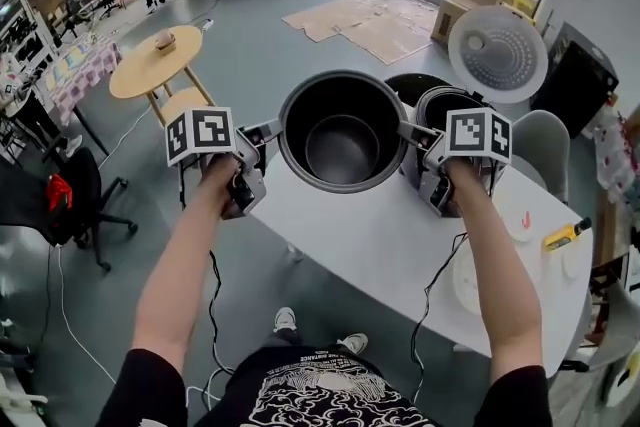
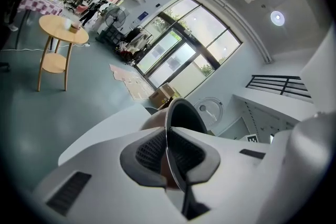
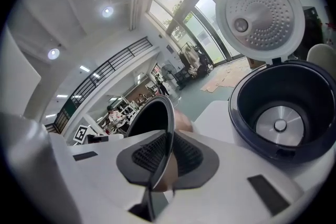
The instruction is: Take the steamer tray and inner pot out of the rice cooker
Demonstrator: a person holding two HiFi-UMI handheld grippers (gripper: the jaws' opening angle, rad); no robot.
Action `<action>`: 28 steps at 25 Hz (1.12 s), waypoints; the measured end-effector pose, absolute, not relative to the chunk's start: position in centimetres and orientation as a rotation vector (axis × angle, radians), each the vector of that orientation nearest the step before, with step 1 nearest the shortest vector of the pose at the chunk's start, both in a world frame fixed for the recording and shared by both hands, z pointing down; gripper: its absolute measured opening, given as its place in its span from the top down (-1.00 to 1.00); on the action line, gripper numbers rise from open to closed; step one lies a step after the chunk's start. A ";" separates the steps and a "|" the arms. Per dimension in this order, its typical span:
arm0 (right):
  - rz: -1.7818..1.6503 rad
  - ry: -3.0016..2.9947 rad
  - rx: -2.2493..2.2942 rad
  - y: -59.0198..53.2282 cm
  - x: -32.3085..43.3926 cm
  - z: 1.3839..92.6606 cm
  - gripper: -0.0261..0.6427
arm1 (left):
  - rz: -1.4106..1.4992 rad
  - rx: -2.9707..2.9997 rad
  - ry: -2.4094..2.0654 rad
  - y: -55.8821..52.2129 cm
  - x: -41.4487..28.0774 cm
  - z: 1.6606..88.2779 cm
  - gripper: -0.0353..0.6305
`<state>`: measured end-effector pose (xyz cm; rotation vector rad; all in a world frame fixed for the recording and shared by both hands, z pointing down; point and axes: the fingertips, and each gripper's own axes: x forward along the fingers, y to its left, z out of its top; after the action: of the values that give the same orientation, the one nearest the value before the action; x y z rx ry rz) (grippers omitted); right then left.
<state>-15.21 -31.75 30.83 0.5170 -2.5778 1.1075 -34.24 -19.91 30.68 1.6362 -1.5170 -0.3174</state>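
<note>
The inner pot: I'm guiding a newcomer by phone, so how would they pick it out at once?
Find the white table. There, beside the open rice cooker, the inner pot is pinched at its rim by the left gripper and right gripper. Unlike the cooker with its raised lid, it is a bare, dark, thin-walled bowl.

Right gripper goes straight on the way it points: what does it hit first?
The pot: the right gripper has its jaws clamped on the rim, so it would push into the wall. Probably the left gripper beyond.
</note>
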 end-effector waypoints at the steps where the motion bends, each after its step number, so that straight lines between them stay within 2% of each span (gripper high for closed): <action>1: 1.123 -2.560 0.533 -31.7 -15.7 31.5 0.76 | -0.307 1.630 -1.505 -20.0 -34.8 31.3 0.81; 7: 1.208 -2.460 0.666 -29.0 -23.3 41.4 0.76 | -0.234 1.623 -1.417 -18.8 -43.4 40.9 0.81; 11: 1.253 -2.406 0.714 -30.0 -22.9 44.5 0.76 | -0.201 1.598 -1.379 -20.6 -43.5 43.8 0.81; 17: 1.326 -2.314 0.790 -28.1 -25.9 49.7 0.76 | -0.129 1.564 -1.302 -19.9 -47.1 49.3 0.81; 28: 1.383 -2.235 0.840 -27.5 -25.6 53.5 0.75 | -0.100 1.530 -1.252 -20.2 -47.1 52.7 0.81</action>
<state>-25.63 -27.49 53.50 0.8402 -2.2350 1.3833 -47.14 -20.17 52.71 1.5304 -1.2523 -0.1005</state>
